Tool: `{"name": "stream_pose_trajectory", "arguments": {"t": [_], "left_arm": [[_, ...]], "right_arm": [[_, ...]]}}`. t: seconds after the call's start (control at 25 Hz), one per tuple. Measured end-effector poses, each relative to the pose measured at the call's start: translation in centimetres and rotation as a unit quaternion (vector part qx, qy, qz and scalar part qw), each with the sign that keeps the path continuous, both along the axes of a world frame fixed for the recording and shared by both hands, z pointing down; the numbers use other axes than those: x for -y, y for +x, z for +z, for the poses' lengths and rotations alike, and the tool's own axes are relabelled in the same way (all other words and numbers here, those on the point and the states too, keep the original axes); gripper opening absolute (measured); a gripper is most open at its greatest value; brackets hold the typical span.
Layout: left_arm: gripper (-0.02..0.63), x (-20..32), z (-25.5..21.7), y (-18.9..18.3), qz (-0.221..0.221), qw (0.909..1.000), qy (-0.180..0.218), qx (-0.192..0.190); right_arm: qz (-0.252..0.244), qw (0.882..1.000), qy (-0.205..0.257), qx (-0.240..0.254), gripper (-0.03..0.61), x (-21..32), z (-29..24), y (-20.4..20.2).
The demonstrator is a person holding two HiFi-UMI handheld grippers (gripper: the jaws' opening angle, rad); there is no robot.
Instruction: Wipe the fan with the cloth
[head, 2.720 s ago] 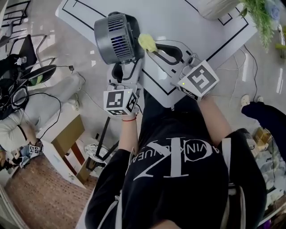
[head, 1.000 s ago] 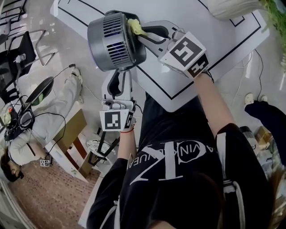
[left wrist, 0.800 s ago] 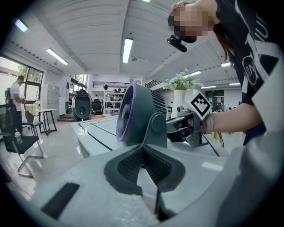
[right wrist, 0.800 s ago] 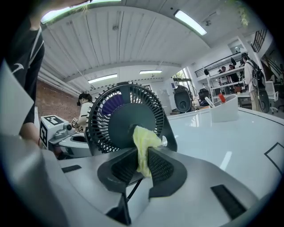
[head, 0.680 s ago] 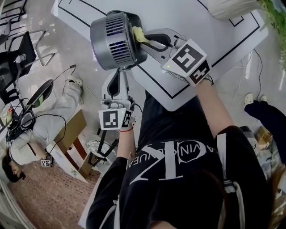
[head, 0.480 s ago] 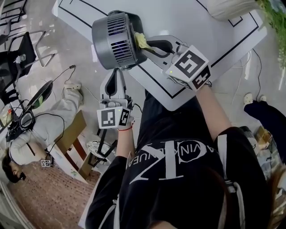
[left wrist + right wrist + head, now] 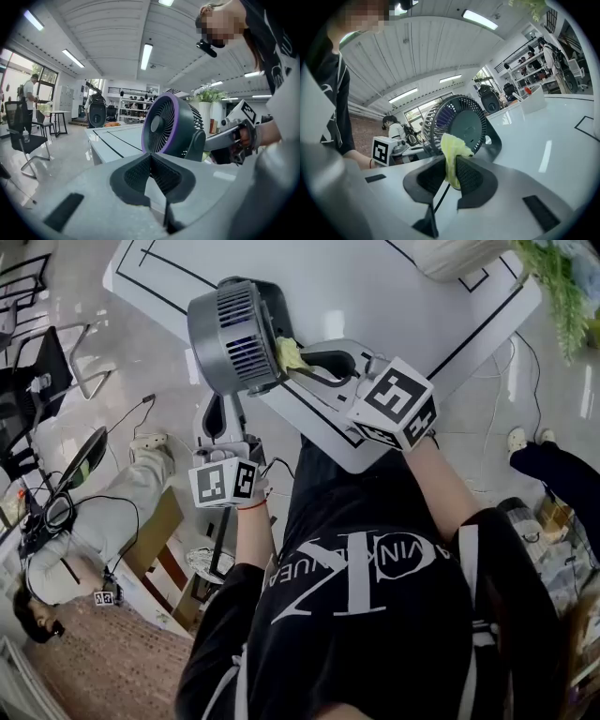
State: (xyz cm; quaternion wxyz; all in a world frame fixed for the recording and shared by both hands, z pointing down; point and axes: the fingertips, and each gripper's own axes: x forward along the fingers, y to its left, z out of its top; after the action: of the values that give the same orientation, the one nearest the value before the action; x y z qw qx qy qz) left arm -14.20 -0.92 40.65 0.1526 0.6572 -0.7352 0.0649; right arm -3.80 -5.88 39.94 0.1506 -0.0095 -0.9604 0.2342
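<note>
A dark grey fan (image 7: 234, 334) with a purple ring stands at the near edge of the white table (image 7: 422, 324). A yellow cloth (image 7: 289, 354) is pressed against the fan's rear rim, and my right gripper (image 7: 298, 360) is shut on it. In the right gripper view the cloth (image 7: 452, 154) sticks up between the shut jaws of the right gripper (image 7: 449, 171), just before the fan's back grille (image 7: 457, 124). My left gripper (image 7: 217, 416) hangs off the table's edge below the fan, shut and empty. In the left gripper view the fan's front (image 7: 171, 124) faces its closed jaws.
Black lines mark the table top. A white container (image 7: 459, 254) and a green plant (image 7: 553, 268) stand at the far right. Past the table's left edge are the floor, cables (image 7: 141, 404), a chair (image 7: 56, 362) and a seated person (image 7: 56, 568).
The right gripper has slid the cloth along the fan's rear rim from the far side toward me. The left gripper has drawn back and leftward from under the fan.
</note>
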Motion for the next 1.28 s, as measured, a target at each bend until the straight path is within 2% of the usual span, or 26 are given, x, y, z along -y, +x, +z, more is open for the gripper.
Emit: {"name": "stream_pose_trajectory", "arguments": {"t": [0.4, 0.64, 0.92, 1.28], "left_arm": [[0.011, 2.3, -0.4, -1.4, 0.008, 0.9999, 0.006, 0.011], [0.011, 2.5, -0.5, -1.9, 0.002, 0.9999, 0.005, 0.01], [0.011, 1.6, -0.2, -1.9, -0.004, 1.0, 0.003, 0.005], [0.012, 0.9, 0.4, -2.0, -0.015, 0.9999, -0.002, -0.002]], "right_arm": [[0.008, 0.999, 0.0, 0.035, 0.063, -0.4, -3.5, 1.1], [0.031, 0.995, -0.003, 0.093, 0.063, 1.2, -6.4, 1.1], [0.042, 0.994, -0.014, 0.096, 0.063, 2.6, -5.6, 0.5], [0.069, 0.988, -0.049, 0.131, 0.063, 4.5, -5.9, 0.2]]}}
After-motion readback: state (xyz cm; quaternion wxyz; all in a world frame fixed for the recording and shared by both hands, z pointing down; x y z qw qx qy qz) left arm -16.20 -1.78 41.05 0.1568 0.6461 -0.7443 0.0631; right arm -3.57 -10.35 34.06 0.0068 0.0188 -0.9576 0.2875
